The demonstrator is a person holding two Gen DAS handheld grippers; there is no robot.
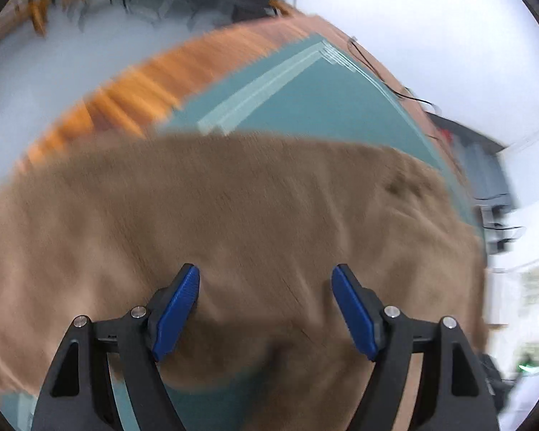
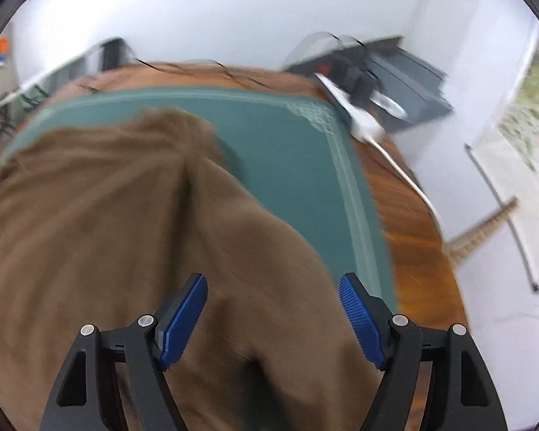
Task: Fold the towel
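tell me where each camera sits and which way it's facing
Left wrist: on the left gripper, looking down along its open fingers at the brown towel on a green mat; no hand shows.
Right wrist: on the right gripper, looking down past open fingers at the towel's right edge, the mat and the wooden table; no hand shows.
Shared: towel, mat, table.

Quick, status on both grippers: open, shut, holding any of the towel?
Left gripper: open, holding nothing; brown towel lies below the jaws.
Right gripper: open, holding nothing; towel lies under it on the green mat.
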